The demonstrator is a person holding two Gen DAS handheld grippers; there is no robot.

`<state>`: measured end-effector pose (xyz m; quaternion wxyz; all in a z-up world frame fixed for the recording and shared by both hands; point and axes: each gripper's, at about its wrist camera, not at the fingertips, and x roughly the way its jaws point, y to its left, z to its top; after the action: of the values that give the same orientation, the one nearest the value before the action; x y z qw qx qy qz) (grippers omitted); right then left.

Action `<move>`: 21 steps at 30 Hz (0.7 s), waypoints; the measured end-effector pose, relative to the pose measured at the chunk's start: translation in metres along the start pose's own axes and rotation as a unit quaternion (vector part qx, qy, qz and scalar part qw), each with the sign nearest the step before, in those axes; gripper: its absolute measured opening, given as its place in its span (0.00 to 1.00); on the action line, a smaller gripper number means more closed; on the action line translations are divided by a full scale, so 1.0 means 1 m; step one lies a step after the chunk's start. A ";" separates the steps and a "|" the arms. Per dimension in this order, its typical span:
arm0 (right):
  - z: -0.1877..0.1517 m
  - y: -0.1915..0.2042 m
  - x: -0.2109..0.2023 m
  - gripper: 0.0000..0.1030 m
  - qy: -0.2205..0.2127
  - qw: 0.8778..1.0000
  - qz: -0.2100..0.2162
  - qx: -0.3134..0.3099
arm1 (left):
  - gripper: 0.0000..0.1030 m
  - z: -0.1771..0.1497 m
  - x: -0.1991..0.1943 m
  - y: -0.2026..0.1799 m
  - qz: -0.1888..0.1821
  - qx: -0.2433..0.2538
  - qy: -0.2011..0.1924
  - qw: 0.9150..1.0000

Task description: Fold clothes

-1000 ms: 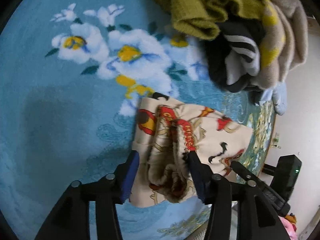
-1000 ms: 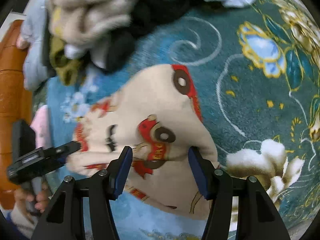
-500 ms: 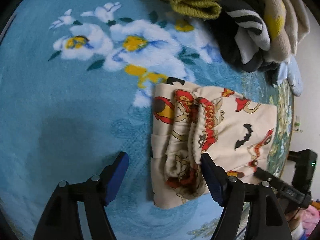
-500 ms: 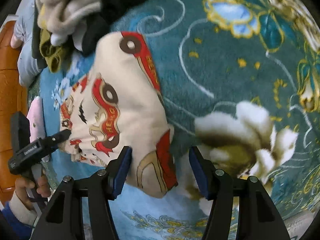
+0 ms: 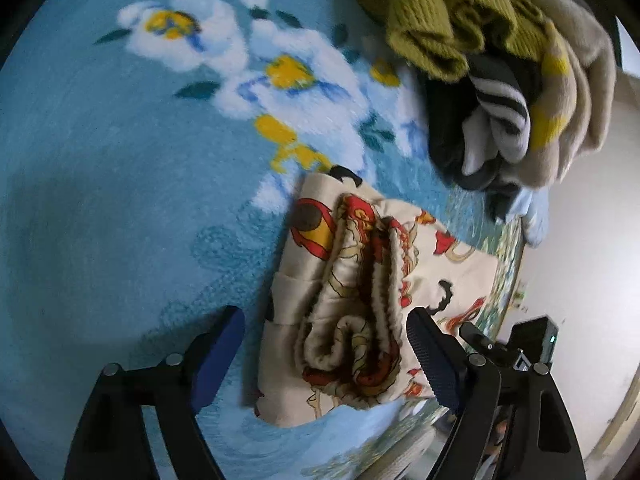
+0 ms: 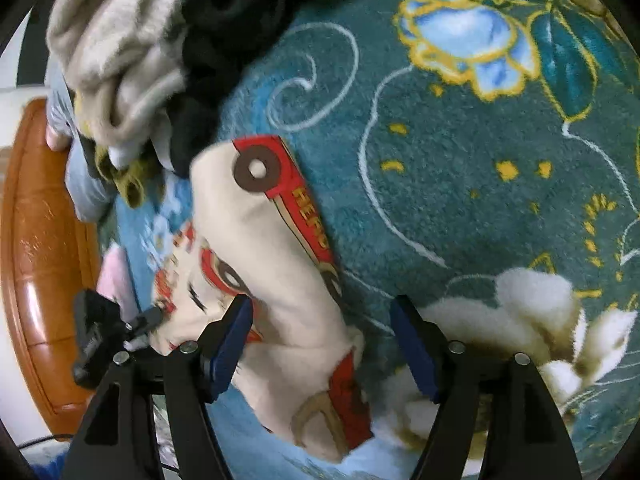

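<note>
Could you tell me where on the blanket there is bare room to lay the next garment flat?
Free: the blue stretch left of the folded cream printed garment, below the white flowers; also the teal patch right of it. Crowded: the clothes pile at the far edge.

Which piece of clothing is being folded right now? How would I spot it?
Find the blue floral blanket; a heap of unfolded clothes sits at its far edge. Nearer lies the cream folded garment, alone and flat, the only one printed with red cartoon cars.
</note>
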<state>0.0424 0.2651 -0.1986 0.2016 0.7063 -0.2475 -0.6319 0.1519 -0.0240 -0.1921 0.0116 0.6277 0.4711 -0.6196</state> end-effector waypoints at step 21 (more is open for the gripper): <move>-0.050 0.077 -0.068 0.15 -0.049 0.999 -0.018 -0.005 | 0.34 -0.033 -0.068 -0.062 0.039 0.098 -0.016 0.994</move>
<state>0.0793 0.2436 -0.0922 0.1811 0.6779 -0.2413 -0.6705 0.1541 -0.0088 -0.0959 -0.0183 0.6337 0.3830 -0.6718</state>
